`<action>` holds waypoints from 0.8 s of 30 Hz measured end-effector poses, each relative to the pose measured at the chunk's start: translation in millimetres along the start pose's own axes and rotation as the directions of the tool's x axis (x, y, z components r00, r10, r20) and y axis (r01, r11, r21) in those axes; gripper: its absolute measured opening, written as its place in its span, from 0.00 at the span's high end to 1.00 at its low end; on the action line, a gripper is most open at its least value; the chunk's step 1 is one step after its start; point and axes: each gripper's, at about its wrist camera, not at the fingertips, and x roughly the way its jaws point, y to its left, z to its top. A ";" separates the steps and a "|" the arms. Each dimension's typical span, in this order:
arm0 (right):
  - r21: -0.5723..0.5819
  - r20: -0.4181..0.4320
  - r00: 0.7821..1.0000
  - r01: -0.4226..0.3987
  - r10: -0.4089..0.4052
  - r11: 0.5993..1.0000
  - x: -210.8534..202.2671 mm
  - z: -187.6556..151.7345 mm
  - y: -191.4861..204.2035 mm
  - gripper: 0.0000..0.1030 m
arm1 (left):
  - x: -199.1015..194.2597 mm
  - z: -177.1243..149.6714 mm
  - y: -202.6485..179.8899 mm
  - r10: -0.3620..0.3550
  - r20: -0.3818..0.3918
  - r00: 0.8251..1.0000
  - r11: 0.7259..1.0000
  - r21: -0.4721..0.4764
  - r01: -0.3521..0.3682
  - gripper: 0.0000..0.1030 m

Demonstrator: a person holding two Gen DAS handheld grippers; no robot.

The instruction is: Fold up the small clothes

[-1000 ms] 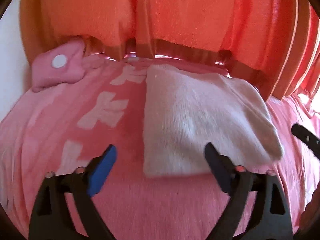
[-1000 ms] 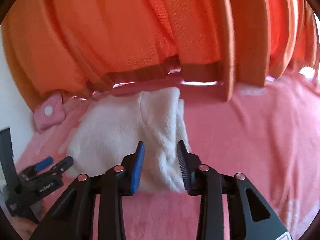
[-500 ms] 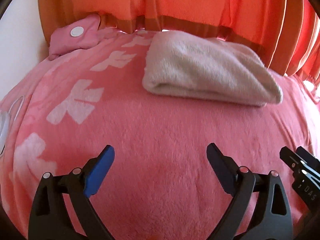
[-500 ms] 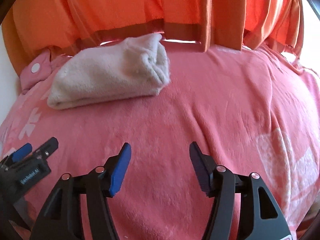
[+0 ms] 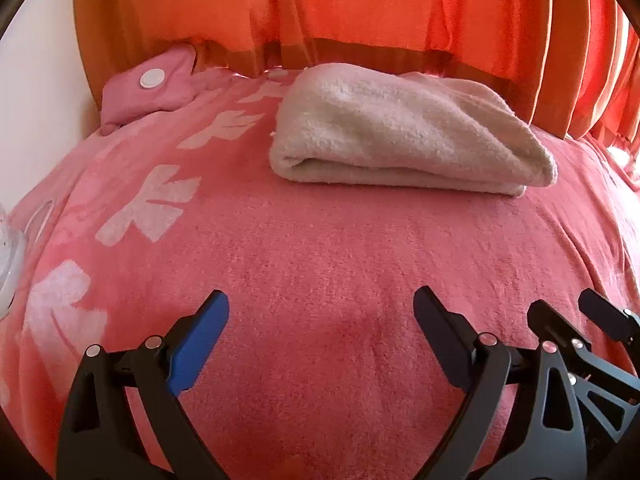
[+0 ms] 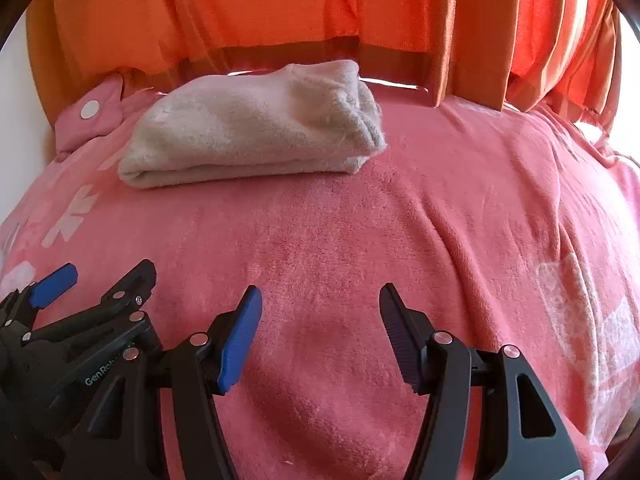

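A folded cream fleece garment (image 5: 404, 132) lies on the pink blanket (image 5: 320, 248) near the far edge; it also shows in the right wrist view (image 6: 256, 136). My left gripper (image 5: 322, 338) is open and empty, low over the blanket well in front of the garment. My right gripper (image 6: 320, 330) is open and empty, also well short of the garment. Each gripper shows at the edge of the other's view: the right gripper (image 5: 592, 340) at lower right, the left gripper (image 6: 92, 296) at lower left.
A small pink pouch with a white disc (image 5: 148, 88) lies at the far left of the blanket. An orange curtain (image 5: 360, 0) hangs behind the bed. A white wall (image 5: 36, 92) is on the left. The blanket carries white leaf prints (image 5: 152, 204).
Both grippers have let go of the garment, opened, and pulled back toward the near side of the blanket. The garment stays folded at the far edge.
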 end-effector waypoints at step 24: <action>-0.035 0.027 0.996 0.081 -0.080 0.996 4.6 -8.8 6.7 0.42 | 2.8 -2.7 -9.4 0.079 -0.003 0.997 0.996 0.048 -0.079 0.19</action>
